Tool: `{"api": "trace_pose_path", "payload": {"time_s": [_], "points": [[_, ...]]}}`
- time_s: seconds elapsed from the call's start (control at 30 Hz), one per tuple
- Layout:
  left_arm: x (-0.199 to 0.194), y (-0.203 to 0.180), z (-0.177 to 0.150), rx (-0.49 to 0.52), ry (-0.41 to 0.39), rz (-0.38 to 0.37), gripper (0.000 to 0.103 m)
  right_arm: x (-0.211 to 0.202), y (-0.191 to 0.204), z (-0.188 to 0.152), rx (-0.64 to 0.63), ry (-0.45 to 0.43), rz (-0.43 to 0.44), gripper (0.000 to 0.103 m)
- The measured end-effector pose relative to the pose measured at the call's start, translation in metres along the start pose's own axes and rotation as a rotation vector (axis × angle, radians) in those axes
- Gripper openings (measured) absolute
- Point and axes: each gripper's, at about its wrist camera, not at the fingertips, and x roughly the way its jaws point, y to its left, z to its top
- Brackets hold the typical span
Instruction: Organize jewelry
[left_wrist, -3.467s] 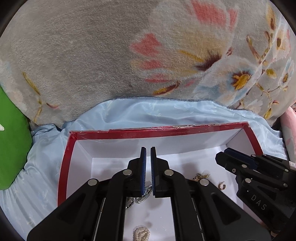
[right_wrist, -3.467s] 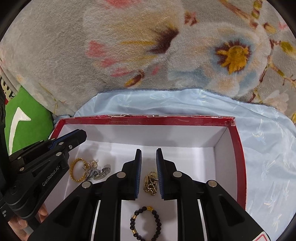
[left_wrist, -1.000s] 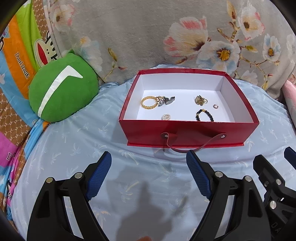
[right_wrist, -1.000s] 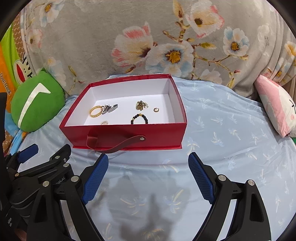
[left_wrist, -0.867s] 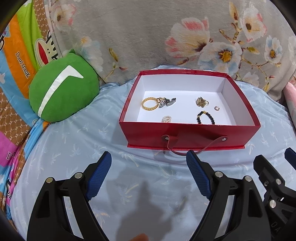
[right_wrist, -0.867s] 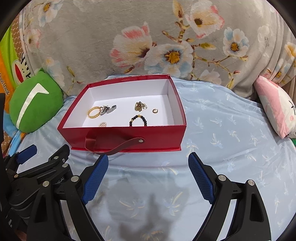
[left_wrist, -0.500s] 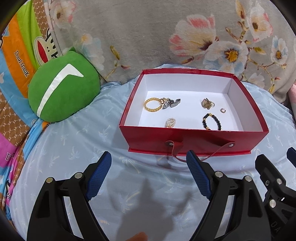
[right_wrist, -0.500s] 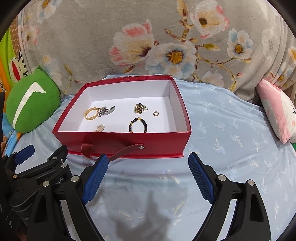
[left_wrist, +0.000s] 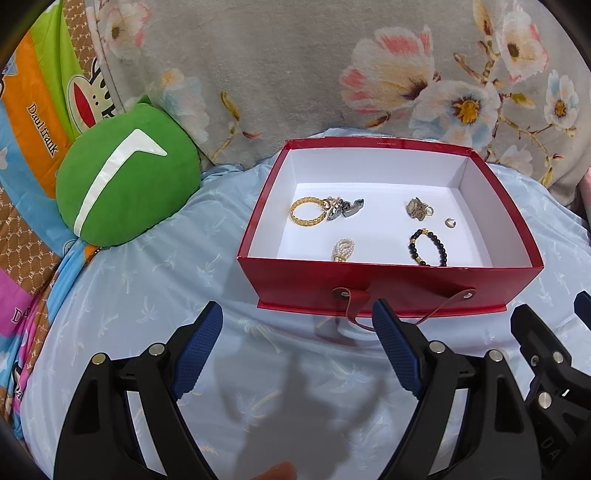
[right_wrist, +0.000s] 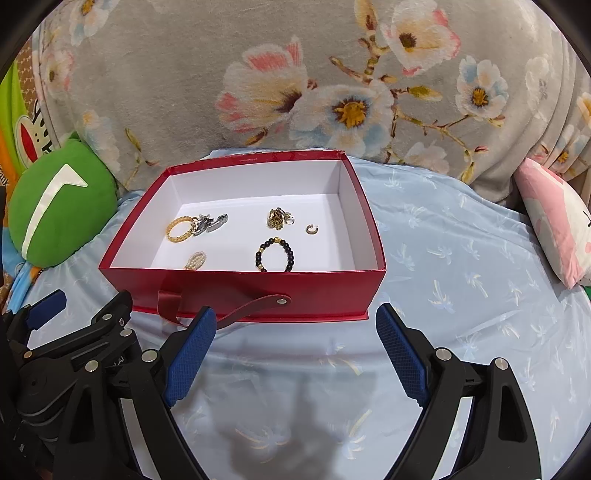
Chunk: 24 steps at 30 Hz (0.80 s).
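Observation:
A red box (left_wrist: 391, 284) with a white inside and a strap handle (right_wrist: 240, 310) sits on a light blue sheet; it also shows in the right wrist view (right_wrist: 314, 288). Inside lie a gold bracelet (left_wrist: 304, 215), a silver piece (left_wrist: 345, 208), a pearl piece (left_wrist: 343, 250), a black bead bracelet (left_wrist: 427, 246), a gold cluster (left_wrist: 417, 208) and a small ring (left_wrist: 449, 222). My left gripper (left_wrist: 297, 347) is open and empty in front of the box. My right gripper (right_wrist: 295, 350) is open and empty, also in front of it.
A green round cushion (left_wrist: 127, 181) lies left of the box. A grey floral blanket (left_wrist: 332, 74) rises behind it. A pink pillow (right_wrist: 554, 218) lies at the right. The light blue sheet (right_wrist: 461, 266) spreads around the box.
Both grippers opened and pulled back out of the box 3.5 s ago. Over the last second both have crept slightly closer to the box, still open.

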Motion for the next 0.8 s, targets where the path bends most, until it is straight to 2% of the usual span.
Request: {"api": "trace_pose_path", "payload": {"time_s": [0.8], "points": [[0.0037,0.005,0.0009,-0.011,-0.002,0.007,0.081,0.006,0.0046,0.0035,-0.004,0.001,-0.002,0.086]]}}
